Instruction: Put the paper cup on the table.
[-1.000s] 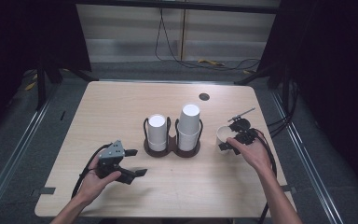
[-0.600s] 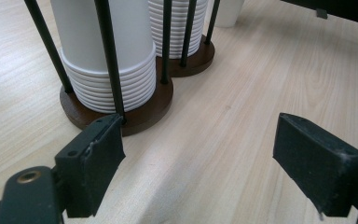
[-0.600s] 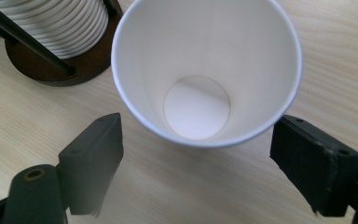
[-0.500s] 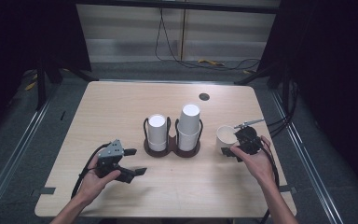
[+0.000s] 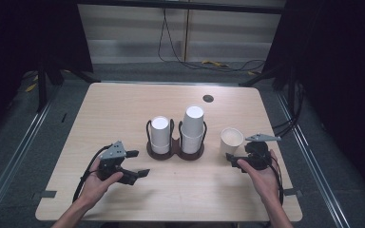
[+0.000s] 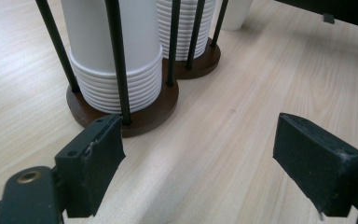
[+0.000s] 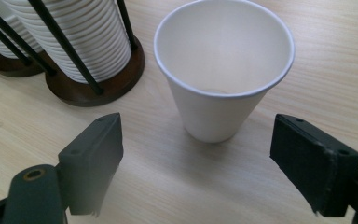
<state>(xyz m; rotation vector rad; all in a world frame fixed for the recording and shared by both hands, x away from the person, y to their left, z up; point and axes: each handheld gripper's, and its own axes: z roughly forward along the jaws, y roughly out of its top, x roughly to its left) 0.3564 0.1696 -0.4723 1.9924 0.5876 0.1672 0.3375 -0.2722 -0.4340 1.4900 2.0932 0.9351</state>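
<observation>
A single white paper cup stands upright and empty on the wooden table, right of a dark brown two-post cup holder. The holder carries a shorter stack of upside-down cups and a taller stack, each inside black rods. My right gripper is open, a little short of the single cup, and touches nothing. My left gripper is open too, low over the table in front of the holder's left base, with bare wood between its jaws.
A small dark round spot marks the table's far side. The table has bare wood to the left and front. Dark floor, metal rails and cables surround it.
My right gripper has drawn back from the single cup toward the person's side, leaving the cup standing where it was. The left gripper has stayed put.
</observation>
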